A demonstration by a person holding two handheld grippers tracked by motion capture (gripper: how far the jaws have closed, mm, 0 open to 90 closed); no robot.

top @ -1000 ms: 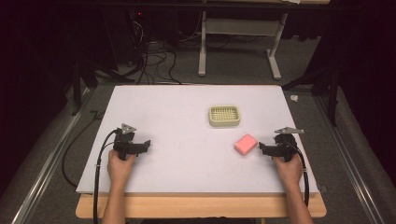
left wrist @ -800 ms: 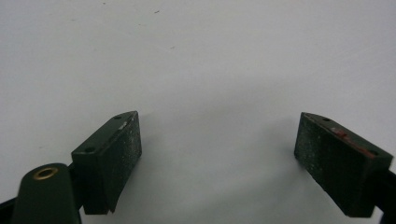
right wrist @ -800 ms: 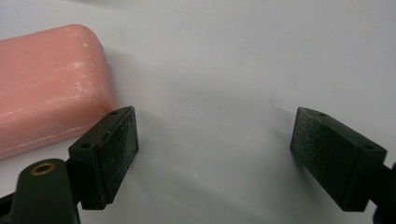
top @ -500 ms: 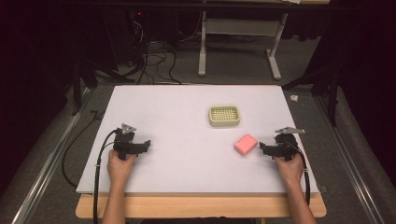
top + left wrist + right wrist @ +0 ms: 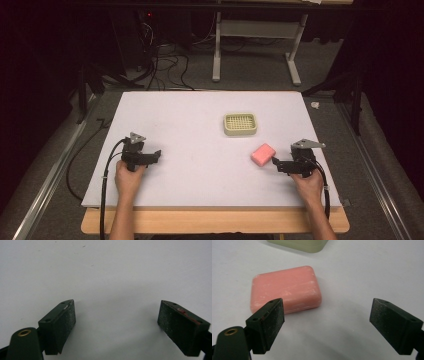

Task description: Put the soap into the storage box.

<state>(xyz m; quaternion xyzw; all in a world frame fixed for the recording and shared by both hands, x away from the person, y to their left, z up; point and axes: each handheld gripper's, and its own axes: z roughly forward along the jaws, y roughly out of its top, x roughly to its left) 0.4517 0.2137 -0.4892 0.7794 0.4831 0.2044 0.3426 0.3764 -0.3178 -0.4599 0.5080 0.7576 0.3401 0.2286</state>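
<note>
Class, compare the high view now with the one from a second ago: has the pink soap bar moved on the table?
No. The pink soap bar lies at the same spot just below and right of the green soap dish, as before.

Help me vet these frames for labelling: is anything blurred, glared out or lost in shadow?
High view: white table evenly lit, surroundings nearly black; pink soap and green dish readable. Right gripper view: soap sharp, jaws soft-edged, faint shadows under them. Left gripper view: bare table, no glare, near jaws slightly blurred.
</note>
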